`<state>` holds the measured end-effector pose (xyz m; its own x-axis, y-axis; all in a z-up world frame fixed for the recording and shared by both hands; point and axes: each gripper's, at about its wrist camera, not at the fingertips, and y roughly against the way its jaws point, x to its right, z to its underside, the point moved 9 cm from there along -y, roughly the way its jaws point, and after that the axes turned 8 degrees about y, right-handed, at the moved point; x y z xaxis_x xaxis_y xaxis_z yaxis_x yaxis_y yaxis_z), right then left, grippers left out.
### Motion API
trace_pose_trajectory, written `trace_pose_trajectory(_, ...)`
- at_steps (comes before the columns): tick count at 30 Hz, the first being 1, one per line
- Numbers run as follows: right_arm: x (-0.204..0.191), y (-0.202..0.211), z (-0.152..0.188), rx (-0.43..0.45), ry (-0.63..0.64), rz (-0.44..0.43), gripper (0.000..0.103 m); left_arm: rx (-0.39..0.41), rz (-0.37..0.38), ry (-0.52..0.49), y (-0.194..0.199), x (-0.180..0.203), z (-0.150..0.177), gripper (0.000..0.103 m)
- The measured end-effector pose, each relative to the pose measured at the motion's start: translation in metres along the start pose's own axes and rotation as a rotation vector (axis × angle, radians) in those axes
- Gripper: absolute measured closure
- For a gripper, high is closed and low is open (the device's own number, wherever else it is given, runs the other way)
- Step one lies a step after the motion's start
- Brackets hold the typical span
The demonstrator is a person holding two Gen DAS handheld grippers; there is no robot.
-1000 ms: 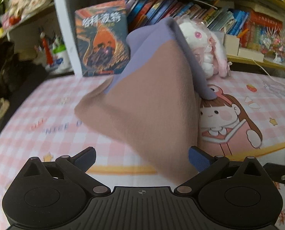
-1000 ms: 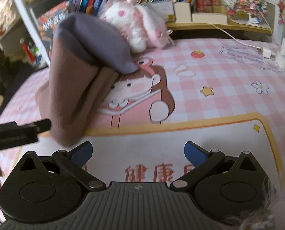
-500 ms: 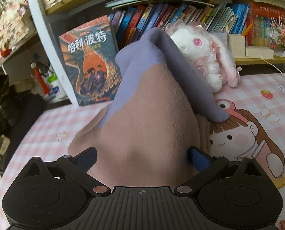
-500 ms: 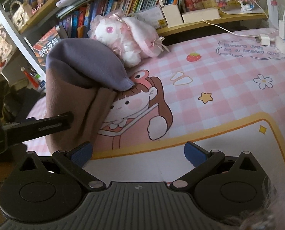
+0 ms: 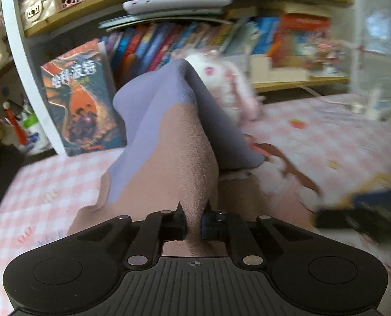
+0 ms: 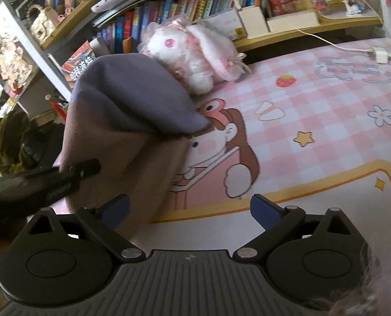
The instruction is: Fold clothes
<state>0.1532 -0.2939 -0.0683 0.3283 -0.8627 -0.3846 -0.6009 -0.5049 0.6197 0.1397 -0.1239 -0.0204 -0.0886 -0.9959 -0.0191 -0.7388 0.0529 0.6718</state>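
The bookshelf (image 6: 184,5) fills the back of both views, packed with bright spines, but only the right wrist view shows it sharp; the left view smears its right half into blur. Below it spreads the pink checked cloth (image 6: 327,110) over the table, and the right view alone gives the whole cartoon girl print, the strawberry, the star and the flower. Now the garment (image 5: 169,163): a brown and purple piece, humped up above the cloth, near the middle of the left view and at the left of the right view. From the left camera it rises straight ahead as a ridge, purple at the top, brown running down to the fingers. The right camera shows its side instead, a purple cap folded over a brown body hanging to the cloth. The big picture book (image 5: 82,100) leaning on the shelf post stands nearly whole in the left view, mostly hidden in the right. The white and pink plush rabbit (image 6: 192,50) sits behind the garment, crisp on the right, a blur on the left. The left gripper (image 5: 194,223) is closing, its pads pinching a brown fold. The right gripper (image 6: 190,210) stands wide apart, nothing between its blue pads. A white charger (image 6: 379,54) shows only on the right.
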Motion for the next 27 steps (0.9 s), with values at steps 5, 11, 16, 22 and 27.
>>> trace_pose_trajectory(5,-0.009,0.001,-0.002,0.005,0.029,-0.025,0.004,-0.043,-0.090,0.045,0.035,-0.047,0.038,0.093)
trace_pose_trajectory(11,-0.022,-0.002,-0.001,-0.011,0.065,-0.066,0.004,-0.095,-0.450,0.272,0.045,-0.136,0.061,0.079)
trace_pose_trajectory(16,-0.050,-0.002,-0.002,-0.013,0.162,-0.140,0.004,-0.064,-0.463,0.235,0.058,-0.124,0.062,0.066)
trace_pose_trajectory(22,-0.085,-0.005,-0.010,-0.010,0.198,-0.328,0.004,0.045,-0.328,0.226,0.088,-0.088,0.062,0.036)
trace_pose_trajectory(27,-0.092,-0.031,-0.011,-0.118,0.084,-0.362,0.082,0.053,-0.190,0.025,0.076,-0.016,0.073,0.024)
